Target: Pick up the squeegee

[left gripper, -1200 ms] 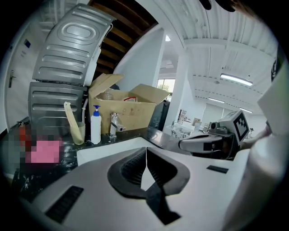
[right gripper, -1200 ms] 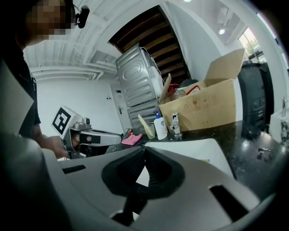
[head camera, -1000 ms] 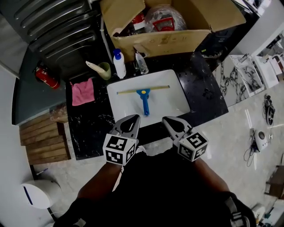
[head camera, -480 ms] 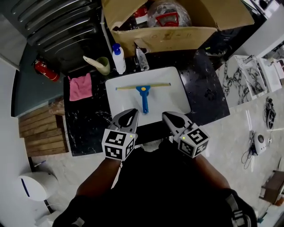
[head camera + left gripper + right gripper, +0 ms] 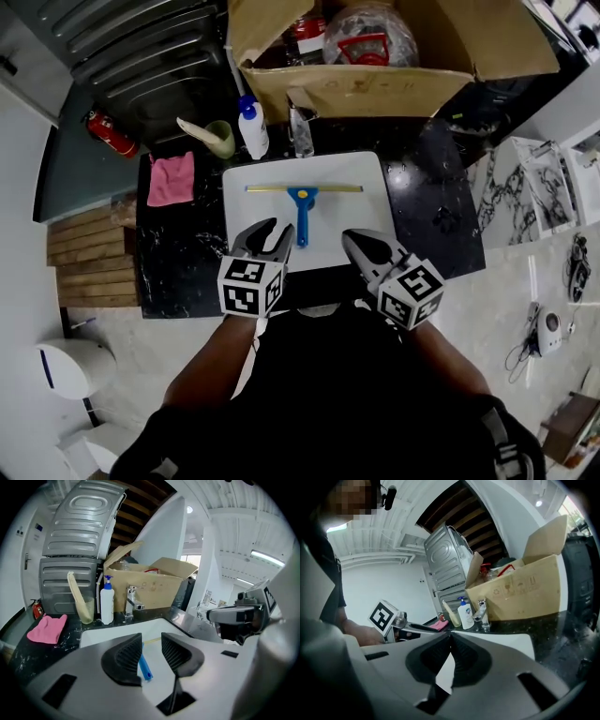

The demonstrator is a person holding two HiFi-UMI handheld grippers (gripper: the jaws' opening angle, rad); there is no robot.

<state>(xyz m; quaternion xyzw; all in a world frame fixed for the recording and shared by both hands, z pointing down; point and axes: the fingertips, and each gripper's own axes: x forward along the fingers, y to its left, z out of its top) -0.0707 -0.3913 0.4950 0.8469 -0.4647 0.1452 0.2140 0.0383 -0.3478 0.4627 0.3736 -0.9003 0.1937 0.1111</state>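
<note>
Here we hold both grippers over the near edge of the white sink point(image 5: 370, 183), tilted slightly down. The left gripper point(image 5: 271, 234) has just been opening, jaws apart and empty; the right gripper point(image 5: 353, 242) has its jaws together. A bottle point(image 5: 253, 131), tap point(image 5: 300, 131) and box point(image 5: 375, 89) stand beyond. The squeegee point(image 5: 302, 201) lies in the sink, blade left-right, handle pointing near.

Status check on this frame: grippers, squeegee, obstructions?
Left gripper fingers just opened, nothing gripped, blue handle visible beyond the gap. Right gripper shut, empty. Squeegee flat in the white sink, untouched. Nothing lying across it.
</note>
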